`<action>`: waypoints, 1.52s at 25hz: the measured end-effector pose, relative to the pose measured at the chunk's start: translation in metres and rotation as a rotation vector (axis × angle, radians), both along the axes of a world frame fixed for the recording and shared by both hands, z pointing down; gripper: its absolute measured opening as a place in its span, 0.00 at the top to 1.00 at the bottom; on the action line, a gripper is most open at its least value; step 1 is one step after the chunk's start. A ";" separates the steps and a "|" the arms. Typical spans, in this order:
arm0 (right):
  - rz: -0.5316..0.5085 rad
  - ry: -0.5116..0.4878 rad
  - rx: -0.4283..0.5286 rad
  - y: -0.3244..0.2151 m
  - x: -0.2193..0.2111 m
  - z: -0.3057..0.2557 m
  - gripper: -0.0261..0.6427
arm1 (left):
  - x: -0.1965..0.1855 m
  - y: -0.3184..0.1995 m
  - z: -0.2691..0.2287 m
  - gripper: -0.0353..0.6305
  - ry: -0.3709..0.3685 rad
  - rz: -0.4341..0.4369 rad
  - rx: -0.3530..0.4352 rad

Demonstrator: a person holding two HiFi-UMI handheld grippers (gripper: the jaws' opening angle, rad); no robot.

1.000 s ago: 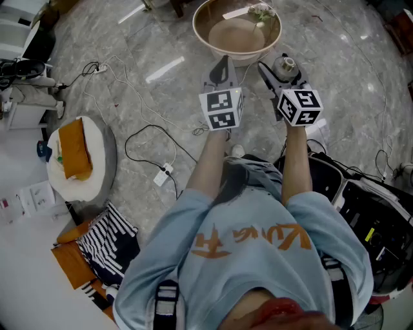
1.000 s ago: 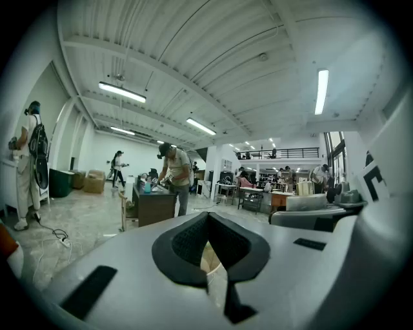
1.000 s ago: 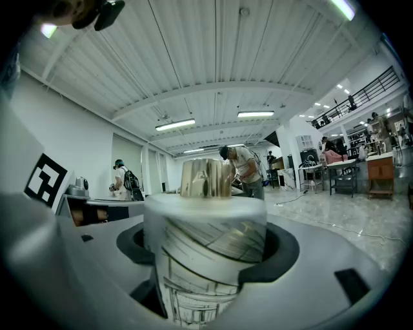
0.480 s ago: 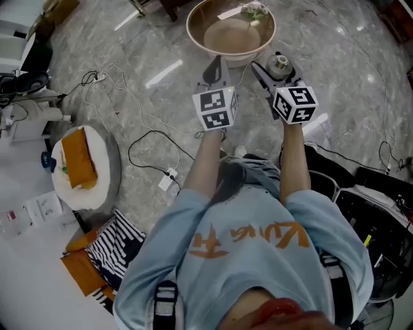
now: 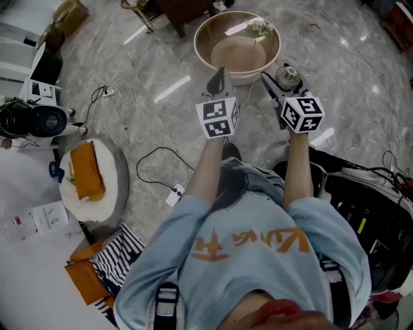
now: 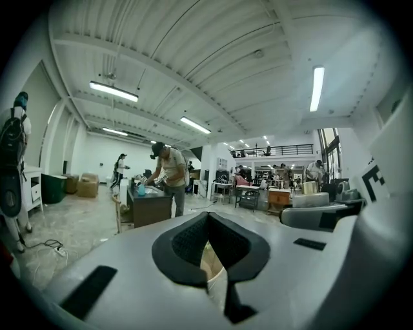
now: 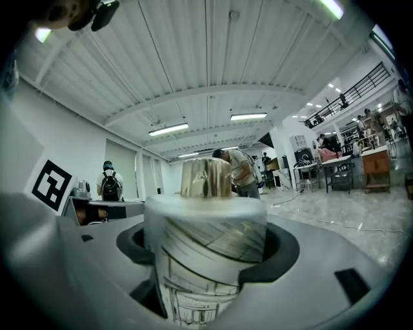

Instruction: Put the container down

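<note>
The container [image 7: 208, 222] is a white cylinder with dark line drawings and a gold cap; my right gripper [image 7: 206, 261] is shut on its body and holds it upright. From the head view the container [image 5: 286, 77] hangs in the right gripper [image 5: 279, 89] just right of a large tan bowl [image 5: 237, 43] on the marble floor. My left gripper [image 5: 219, 82] is beside it, near the bowl's front rim. Seen from the left gripper view, the left gripper [image 6: 208, 248] has its dark pads together with nothing held.
A round white stool [image 5: 97, 177] with an orange cloth stands at the left. Cables [image 5: 155, 138] and a power strip [image 5: 175, 193] lie on the floor. A black open case [image 5: 368, 219] is at the right, dark furniture [image 5: 184, 9] behind the bowl.
Bowl and stool have slid slightly down in the head view as the person shifted. Both grippers keep their places before the bowl, and the right one still holds the container.
</note>
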State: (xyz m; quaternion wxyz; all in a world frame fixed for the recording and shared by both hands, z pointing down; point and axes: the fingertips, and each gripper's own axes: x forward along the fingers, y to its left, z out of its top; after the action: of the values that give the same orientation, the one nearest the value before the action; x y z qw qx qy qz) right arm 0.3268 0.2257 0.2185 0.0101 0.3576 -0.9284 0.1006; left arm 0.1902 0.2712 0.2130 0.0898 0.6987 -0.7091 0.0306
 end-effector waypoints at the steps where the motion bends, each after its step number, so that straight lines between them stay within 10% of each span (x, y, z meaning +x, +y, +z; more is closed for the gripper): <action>1: -0.003 0.003 -0.003 -0.005 -0.004 0.004 0.42 | -0.005 -0.005 0.003 0.91 0.001 -0.005 -0.003; 10: -0.048 0.039 0.011 -0.090 -0.077 0.019 0.42 | -0.059 -0.096 0.031 0.91 0.043 -0.001 -0.005; 23: 0.056 0.049 -0.009 -0.276 -0.255 0.046 0.43 | -0.241 -0.301 0.037 0.91 0.008 0.121 -0.006; 38: 0.135 0.102 -0.025 -0.370 -0.305 0.033 0.43 | -0.287 -0.416 0.040 0.91 0.065 0.245 -0.033</action>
State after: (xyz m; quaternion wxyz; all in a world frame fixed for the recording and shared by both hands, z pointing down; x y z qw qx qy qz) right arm 0.0214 -0.1445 0.2516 0.0551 0.4241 -0.8990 0.0940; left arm -0.0965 -0.1446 0.2526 0.1200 0.7790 -0.6147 0.0302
